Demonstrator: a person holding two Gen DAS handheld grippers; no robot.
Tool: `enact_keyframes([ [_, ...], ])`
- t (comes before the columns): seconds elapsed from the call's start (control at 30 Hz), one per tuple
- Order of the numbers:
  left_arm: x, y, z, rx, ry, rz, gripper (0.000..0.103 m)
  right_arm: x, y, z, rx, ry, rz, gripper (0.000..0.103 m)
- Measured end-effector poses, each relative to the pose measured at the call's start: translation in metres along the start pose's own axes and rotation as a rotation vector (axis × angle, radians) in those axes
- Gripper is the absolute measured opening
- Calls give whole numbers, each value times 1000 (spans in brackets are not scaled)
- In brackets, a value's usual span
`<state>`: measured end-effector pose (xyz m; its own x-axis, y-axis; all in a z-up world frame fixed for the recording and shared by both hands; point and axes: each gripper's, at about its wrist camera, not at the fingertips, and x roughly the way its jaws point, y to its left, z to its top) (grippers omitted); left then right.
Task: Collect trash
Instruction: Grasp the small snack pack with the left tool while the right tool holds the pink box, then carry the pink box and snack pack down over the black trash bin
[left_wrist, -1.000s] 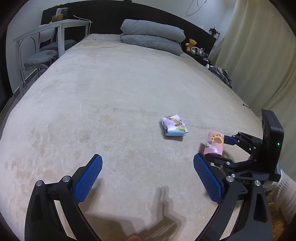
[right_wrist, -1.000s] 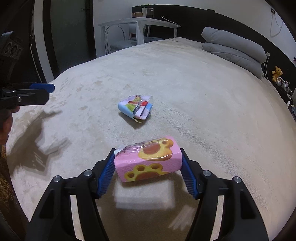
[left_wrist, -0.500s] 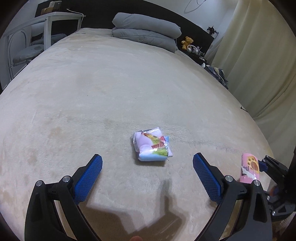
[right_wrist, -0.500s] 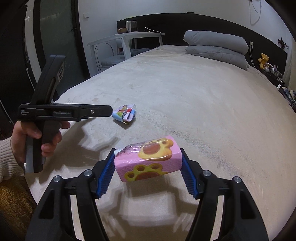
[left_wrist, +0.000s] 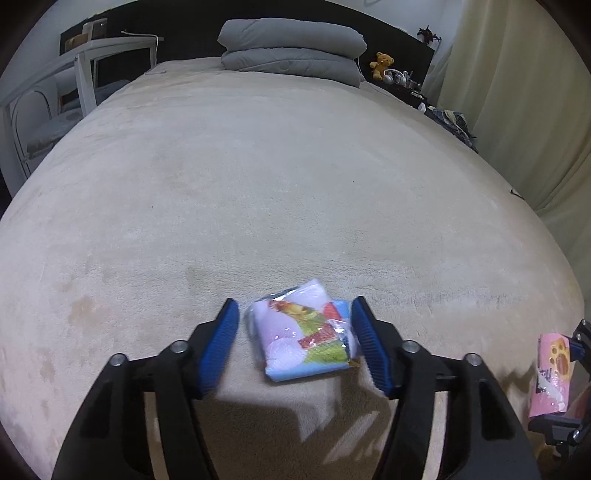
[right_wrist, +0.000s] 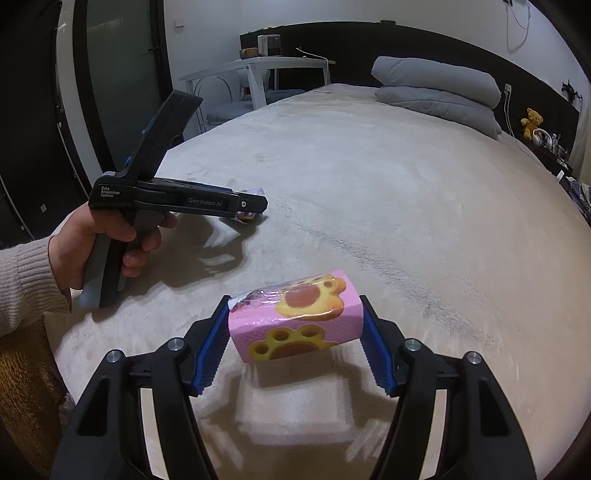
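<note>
Done: right gripper (right_wrist: 293, 341) jaws hold pink paw packet (right_wrist: 295, 315) tight.
Left: left gripper (left_wrist: 293, 345) jaws closing around blue packet (left_wrist: 303, 339) on bed (left_wrist: 258, 184), not squeezing yet.

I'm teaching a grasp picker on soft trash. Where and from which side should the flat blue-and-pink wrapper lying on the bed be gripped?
Grip the flat wrapper across its two side edges, coming down from above and the near side. It lies flat on the soft bed cover, so only its edges offer purchase. The left gripper already straddles it that way, its jaws closing; the right pad looks in contact, the left shows a gap.
</note>
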<state>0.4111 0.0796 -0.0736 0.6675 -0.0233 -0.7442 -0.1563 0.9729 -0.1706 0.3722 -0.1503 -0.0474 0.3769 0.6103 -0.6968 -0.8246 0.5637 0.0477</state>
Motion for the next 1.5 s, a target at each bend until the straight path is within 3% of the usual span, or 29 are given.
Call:
enact_keyframes([
  [0.37,-37,-7,-13,34,-56,-23,50,-8,2,11,18,-38,-49,66],
  [0.83,-136,-16,-52,64,-146,-104,50,-54,14,9,130,-109,-92,66],
  [1.5,-236,-12,-163,30,-263,-110,50,-117,94,-59,222,-151,-53,66],
])
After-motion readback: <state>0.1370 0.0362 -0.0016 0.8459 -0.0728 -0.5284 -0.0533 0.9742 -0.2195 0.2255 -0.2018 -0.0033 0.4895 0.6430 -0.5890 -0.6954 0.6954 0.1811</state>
